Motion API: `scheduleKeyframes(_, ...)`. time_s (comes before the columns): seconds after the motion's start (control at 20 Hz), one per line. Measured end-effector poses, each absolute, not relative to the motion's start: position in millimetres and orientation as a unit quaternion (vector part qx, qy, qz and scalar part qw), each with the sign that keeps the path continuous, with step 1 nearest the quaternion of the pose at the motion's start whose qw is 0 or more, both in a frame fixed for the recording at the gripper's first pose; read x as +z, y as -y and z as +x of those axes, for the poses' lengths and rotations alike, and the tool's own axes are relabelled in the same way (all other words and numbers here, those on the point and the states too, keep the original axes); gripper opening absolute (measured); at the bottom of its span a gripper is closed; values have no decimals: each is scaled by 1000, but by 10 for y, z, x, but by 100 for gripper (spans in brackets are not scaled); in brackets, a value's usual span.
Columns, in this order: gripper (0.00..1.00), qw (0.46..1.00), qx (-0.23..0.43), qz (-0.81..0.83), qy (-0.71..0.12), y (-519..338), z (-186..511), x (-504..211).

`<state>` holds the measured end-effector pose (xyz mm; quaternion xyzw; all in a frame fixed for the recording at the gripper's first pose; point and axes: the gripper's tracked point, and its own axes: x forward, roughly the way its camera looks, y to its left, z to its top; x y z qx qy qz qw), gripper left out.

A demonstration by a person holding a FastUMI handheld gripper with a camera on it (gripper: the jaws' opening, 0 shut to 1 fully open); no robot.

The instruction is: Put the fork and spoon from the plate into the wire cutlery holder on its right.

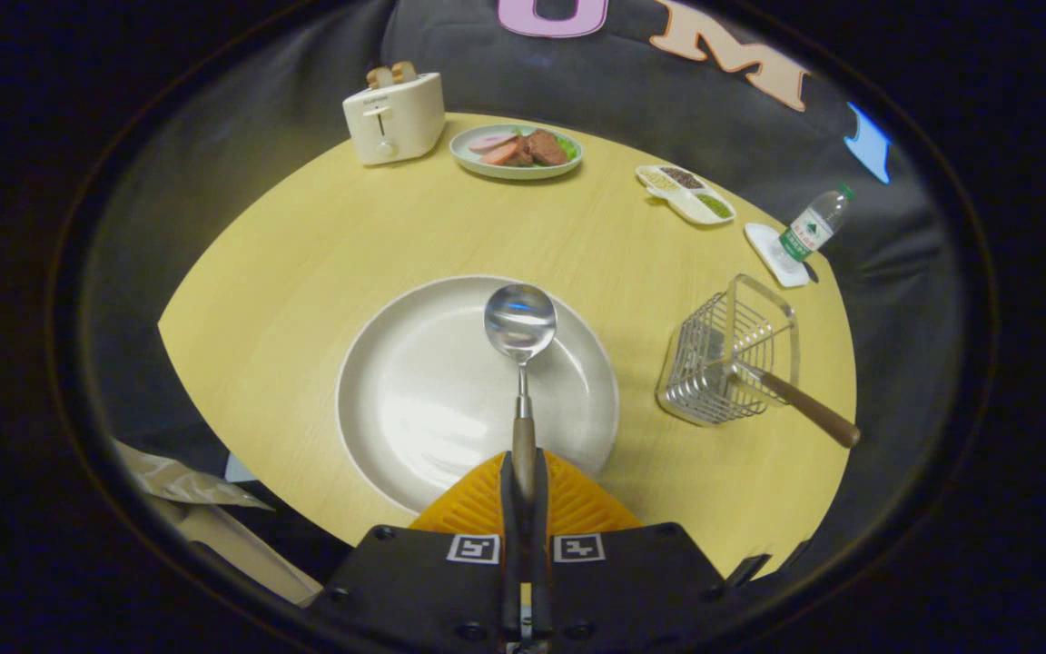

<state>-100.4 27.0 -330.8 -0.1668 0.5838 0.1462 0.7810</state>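
Fingers of the gripper (524,477) are pressed together on the wooden handle of the spoon (520,338), whose bowl is held out ahead of them above the white plate (414,400). The fork (800,401) is seen standing tilted in the wire cutlery holder (728,363), right of the plate on the round yellow table (323,245). A toaster (393,116) is placed far beyond.

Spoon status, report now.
Tongs shut on spoon handle, bowl over plate. Fork already in wire holder. Path to holder clear.
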Motion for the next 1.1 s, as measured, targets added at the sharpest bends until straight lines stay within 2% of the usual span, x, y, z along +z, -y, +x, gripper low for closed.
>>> scheduleKeyframes(0.75,8,783,113,-197,-579,740,-271,-2733)
scheduleKeyframes(1.1,9,769,90,-199,-601,1028,-205,-2719)
